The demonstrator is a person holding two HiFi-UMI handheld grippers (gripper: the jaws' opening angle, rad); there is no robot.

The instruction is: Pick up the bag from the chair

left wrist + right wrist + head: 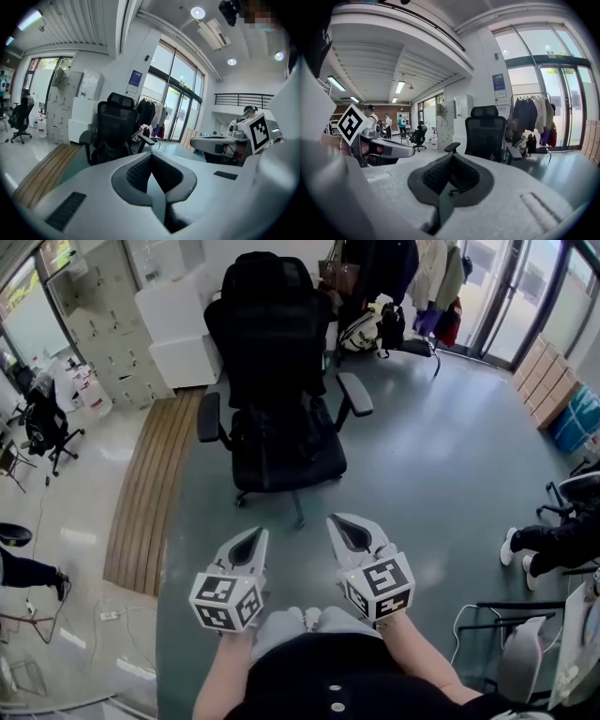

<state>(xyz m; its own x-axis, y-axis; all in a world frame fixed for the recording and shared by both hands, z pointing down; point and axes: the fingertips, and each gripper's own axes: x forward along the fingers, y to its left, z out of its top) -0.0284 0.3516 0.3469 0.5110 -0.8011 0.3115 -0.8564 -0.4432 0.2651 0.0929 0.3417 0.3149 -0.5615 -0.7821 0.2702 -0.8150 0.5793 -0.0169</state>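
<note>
Black bag [275, 434] on office chair [267, 324]

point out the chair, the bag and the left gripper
chair [272, 324]: head view, on the backrest
bag [270, 432]: head view, on its dark body lying on the seat
left gripper [255, 542]: head view, at the tips of its closed jaws
</note>
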